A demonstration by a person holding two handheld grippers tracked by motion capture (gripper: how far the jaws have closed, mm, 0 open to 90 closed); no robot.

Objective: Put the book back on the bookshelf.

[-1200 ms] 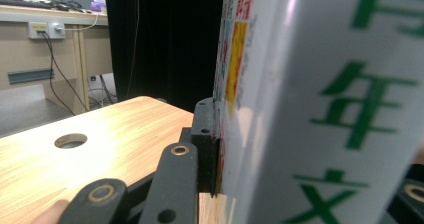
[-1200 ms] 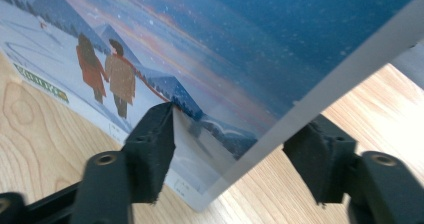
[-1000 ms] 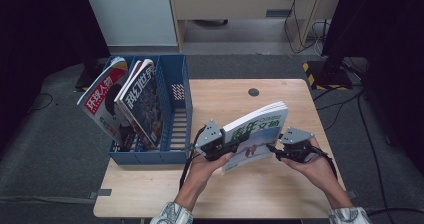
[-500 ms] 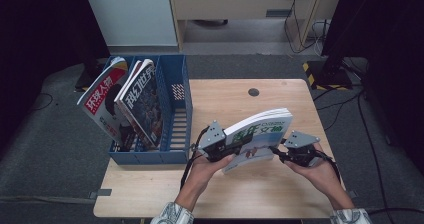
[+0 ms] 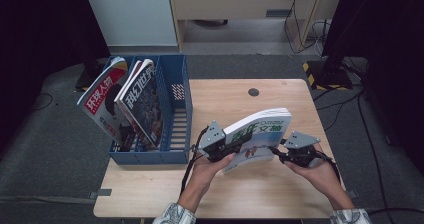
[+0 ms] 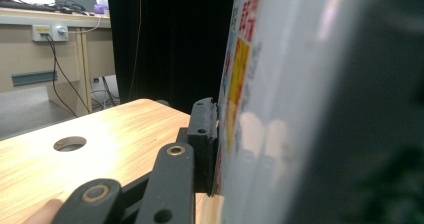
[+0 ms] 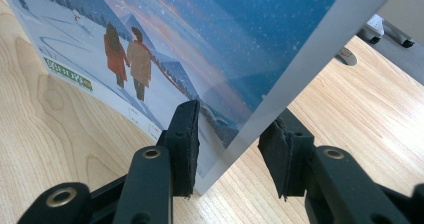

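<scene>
The left hand-held gripper (image 5: 226, 145) clamps the green-covered book (image 5: 257, 134), tilted above the desk (image 5: 280, 194) at 5 o'clock from the blue file rack (image 5: 172, 156). The right hand-held gripper (image 7: 227, 149) straddles its corner, released; a 1-sided grip could let the book pivot and slip.

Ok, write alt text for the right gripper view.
A tilted book with a snowy cover of two walking figures has its lower corner between the right gripper's open black jaws, pads not pressing. Light wooden table lies beneath.

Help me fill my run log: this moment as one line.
left tongs: shut on book, jaws just closed further | right tongs: jaws just closing, astride book corner, not gripping | book: tilted over table
</scene>
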